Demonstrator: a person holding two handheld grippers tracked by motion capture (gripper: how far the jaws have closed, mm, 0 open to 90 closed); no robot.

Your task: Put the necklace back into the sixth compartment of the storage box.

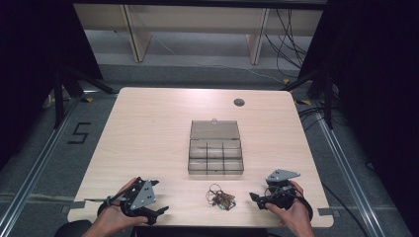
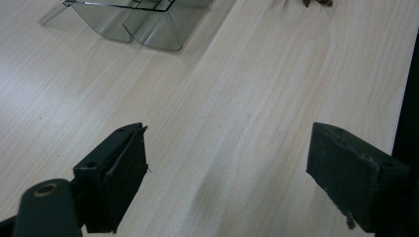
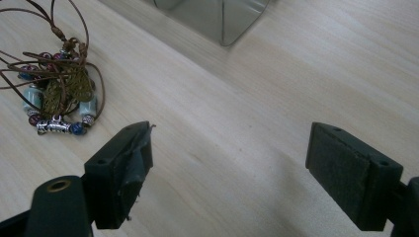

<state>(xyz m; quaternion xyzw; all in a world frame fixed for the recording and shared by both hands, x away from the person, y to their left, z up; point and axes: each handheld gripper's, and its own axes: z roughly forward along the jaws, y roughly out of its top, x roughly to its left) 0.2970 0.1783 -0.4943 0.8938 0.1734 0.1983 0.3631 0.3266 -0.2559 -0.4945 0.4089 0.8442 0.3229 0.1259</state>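
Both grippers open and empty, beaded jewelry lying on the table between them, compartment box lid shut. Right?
Not quite: the compartment box has its lid open, folded back flat on the table, as the high view shows. The rest holds: the left gripper and right gripper both stand open and empty, with the beaded jewelry lying between them.

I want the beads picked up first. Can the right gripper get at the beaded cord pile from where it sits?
Probably yes. The right gripper is open beside the beaded cord pile, and only bare table lies between them. The clear compartment box stands farther back, out of the way.
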